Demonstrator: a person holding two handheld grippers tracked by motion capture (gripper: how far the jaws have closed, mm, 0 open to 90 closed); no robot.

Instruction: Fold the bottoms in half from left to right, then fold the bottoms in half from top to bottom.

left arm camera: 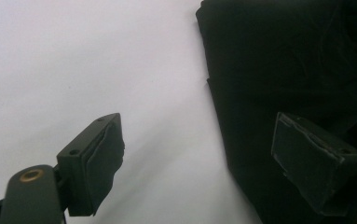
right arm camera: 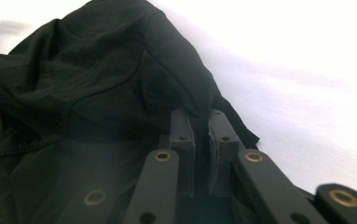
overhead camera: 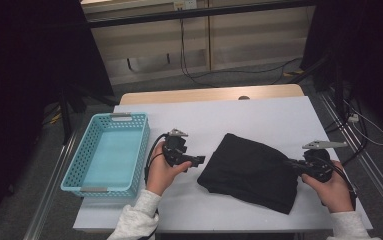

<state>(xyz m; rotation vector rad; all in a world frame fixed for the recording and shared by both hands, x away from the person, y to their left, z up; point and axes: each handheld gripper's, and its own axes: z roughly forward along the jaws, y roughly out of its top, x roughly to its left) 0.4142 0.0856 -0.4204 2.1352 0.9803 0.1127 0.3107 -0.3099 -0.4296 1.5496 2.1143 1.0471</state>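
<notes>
High view: folded black garment [overhead camera: 251, 171] flat on white worktop [overhead camera: 259, 117], right of centre; turquoise basket [overhead camera: 107, 154] at left edge; left tongs [overhead camera: 199, 161] just beside garment's left edge, right tongs [overhead camera: 291, 163] at its right edge. Left gripper view: left tongs [left arm camera: 197, 156] apart, nothing between, one pad [left arm camera: 306, 161] over cloth. Right gripper view: right tongs [right arm camera: 202, 140] together, clamped on garment's fold [right arm camera: 185, 100].
</notes>
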